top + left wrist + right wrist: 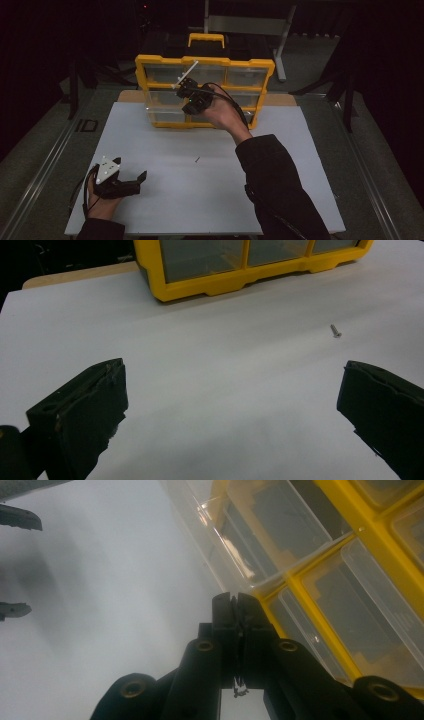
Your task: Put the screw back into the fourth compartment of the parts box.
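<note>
The right gripper (234, 602), jaws clenched, seemingly pinching a small screw, sits at the yellow organizer's (144, 64) pulled-out clear drawer (210, 540). Centre over the drawer before releasing. The left gripper (131, 181) rests released; 1 screw (335, 331) lies ahead.

You see: one yellow organizer box (205, 62), upper centre; one screw (197, 160), mid-frame; two grippers, lower left (141, 176) and centre (176, 86).

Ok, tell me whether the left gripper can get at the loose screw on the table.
Probably yes: the left gripper has its jaws wide open, and only bare table lies between it and the screw.
</note>
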{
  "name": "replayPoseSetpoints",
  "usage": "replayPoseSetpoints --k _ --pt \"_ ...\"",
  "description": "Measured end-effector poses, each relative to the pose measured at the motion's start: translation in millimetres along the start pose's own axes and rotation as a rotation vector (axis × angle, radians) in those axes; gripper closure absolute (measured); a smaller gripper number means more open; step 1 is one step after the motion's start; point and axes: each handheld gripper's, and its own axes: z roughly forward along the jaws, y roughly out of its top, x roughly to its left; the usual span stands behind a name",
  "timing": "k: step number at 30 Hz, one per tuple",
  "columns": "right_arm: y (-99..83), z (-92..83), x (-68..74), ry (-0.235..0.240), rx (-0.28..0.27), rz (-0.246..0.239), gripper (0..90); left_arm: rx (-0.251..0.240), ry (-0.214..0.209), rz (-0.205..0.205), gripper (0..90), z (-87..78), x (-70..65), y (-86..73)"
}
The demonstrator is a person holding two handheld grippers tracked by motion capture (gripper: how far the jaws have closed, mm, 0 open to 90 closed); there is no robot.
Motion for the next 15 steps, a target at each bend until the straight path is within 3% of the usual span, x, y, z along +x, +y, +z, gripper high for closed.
replayPoseSetpoints --k 15 --pt "9.1 -0.1 0.3 -0.011 -0.029 -0.006 87.5 -0.002 0.001 -0.005 0.6 -1.1 0.7 0.0"
